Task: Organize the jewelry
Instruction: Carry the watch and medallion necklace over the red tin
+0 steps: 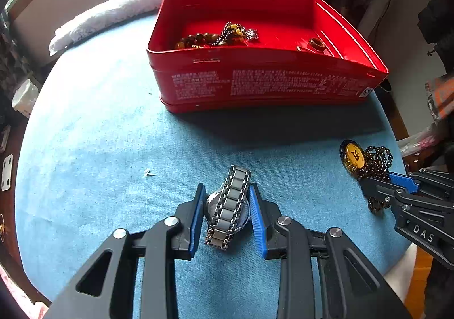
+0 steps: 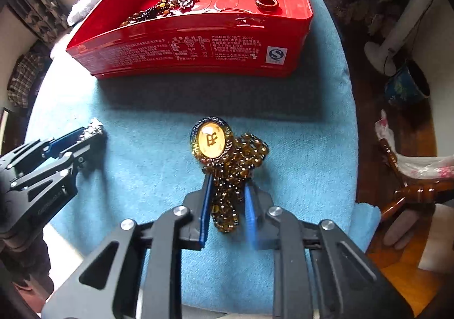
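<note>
Jewelry is split two ways: some already in the red tin (image 1: 264, 75) at 12 o'clock on the blue cloth (image 1: 99, 134), two pieces not yet in.

Left gripper (image 1: 227, 215) is clamped on the metal watch (image 1: 227, 205): blue pads press the case from both sides, bracelet running up between them toward 12. Gripping the rigid case makes sense; the linked band would flop.

Right gripper (image 2: 227, 200) has its jaws drawn in around the bead chain of the pendant necklace (image 2: 227, 166). Pads look in contact with the bunched beads, the right pad motion-blurred. The oval pendant (image 2: 211, 139) sticks out at 12, clear of the pads, probably so the soft chain takes the squeeze.

Both point steeply down at the cloth, tin straight ahead, so likely a short carry.

Count:
- grippers: 2
- pieces in hand: 2 (watch, necklace)
- tin: 1, open
- in tin: 1 tangle of beads (image 1: 218, 35) at 11, strands uncountable; 1 dark ring (image 1: 317, 44) at 1
- white towel (image 1: 107, 15): 1, behind the tin
</note>
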Action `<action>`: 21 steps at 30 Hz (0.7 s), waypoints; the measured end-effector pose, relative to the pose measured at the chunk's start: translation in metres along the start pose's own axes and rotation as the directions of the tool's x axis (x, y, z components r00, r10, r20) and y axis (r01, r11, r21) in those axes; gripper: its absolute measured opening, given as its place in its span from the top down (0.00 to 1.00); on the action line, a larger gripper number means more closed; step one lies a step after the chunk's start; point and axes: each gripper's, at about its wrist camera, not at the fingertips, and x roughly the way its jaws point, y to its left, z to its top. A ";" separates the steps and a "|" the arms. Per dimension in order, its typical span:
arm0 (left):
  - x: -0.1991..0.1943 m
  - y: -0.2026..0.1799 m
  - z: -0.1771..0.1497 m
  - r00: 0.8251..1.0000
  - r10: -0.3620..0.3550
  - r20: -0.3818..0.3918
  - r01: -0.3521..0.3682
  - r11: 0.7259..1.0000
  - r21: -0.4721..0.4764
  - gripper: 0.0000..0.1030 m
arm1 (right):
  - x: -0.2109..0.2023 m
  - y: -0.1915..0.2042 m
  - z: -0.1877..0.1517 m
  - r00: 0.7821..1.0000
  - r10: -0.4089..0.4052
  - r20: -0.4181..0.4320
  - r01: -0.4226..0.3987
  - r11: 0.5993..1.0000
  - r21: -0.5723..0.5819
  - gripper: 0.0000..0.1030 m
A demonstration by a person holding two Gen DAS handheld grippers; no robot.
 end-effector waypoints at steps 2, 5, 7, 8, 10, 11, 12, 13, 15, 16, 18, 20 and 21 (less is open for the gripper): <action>-0.002 0.001 0.000 1.000 -0.005 0.004 0.005 1.000 -0.001 0.70 | -0.003 -0.004 -0.002 1.000 0.023 0.002 -0.023 1.000 0.012 0.81; -0.007 0.005 0.002 1.000 -0.014 0.011 0.014 1.000 -0.001 0.70 | -0.008 -0.008 -0.002 0.999 0.041 0.028 -0.042 0.999 0.014 0.81; -0.010 0.007 0.003 1.000 -0.020 0.017 0.020 1.000 -0.003 0.70 | -0.014 -0.011 -0.003 0.997 0.062 0.039 -0.063 0.998 0.019 0.81; -0.013 0.007 0.003 1.000 -0.023 0.021 0.024 1.000 -0.005 0.70 | -0.018 -0.011 -0.003 0.997 0.069 0.044 -0.070 0.997 0.023 0.81; -0.017 0.009 0.004 0.999 -0.028 0.029 0.029 1.000 -0.008 0.70 | -0.023 -0.014 -0.002 0.995 0.078 0.055 -0.080 0.996 0.032 0.81; -0.020 0.009 0.005 0.999 -0.031 0.034 0.031 0.999 -0.009 0.70 | -0.025 -0.015 -0.001 0.995 0.078 0.061 -0.081 0.996 0.033 0.81; -0.023 0.010 0.006 0.999 -0.032 0.040 0.032 0.999 -0.011 0.70 | -0.030 -0.015 -0.001 0.994 0.076 0.073 -0.078 0.996 0.032 0.81; -0.026 0.011 0.007 0.998 -0.031 0.047 0.032 0.999 -0.011 0.70 | -0.033 -0.016 0.000 0.994 0.075 0.083 -0.078 0.996 0.031 0.81; -0.031 0.012 0.008 0.998 -0.032 0.059 0.032 0.999 -0.012 0.70 | -0.041 -0.016 0.001 0.992 0.074 0.102 -0.078 0.997 0.031 0.81; -0.034 0.012 0.009 0.997 -0.033 0.064 0.034 0.999 -0.013 0.70 | -0.044 -0.016 0.001 0.991 0.072 0.111 -0.076 0.997 0.028 0.81; -0.041 0.012 0.013 0.996 -0.041 0.078 0.042 0.999 -0.014 0.70 | -0.051 -0.018 0.004 0.989 0.067 0.129 -0.071 0.997 0.023 0.81; -0.048 0.014 0.017 0.994 -0.051 0.094 0.053 0.998 -0.017 0.70 | -0.060 -0.018 0.007 0.986 0.065 0.151 -0.068 0.998 0.017 0.81; -0.052 0.015 0.020 0.993 -0.056 0.104 0.058 0.998 -0.020 0.70 | -0.065 -0.018 0.009 0.985 0.065 0.160 -0.068 0.998 0.014 0.81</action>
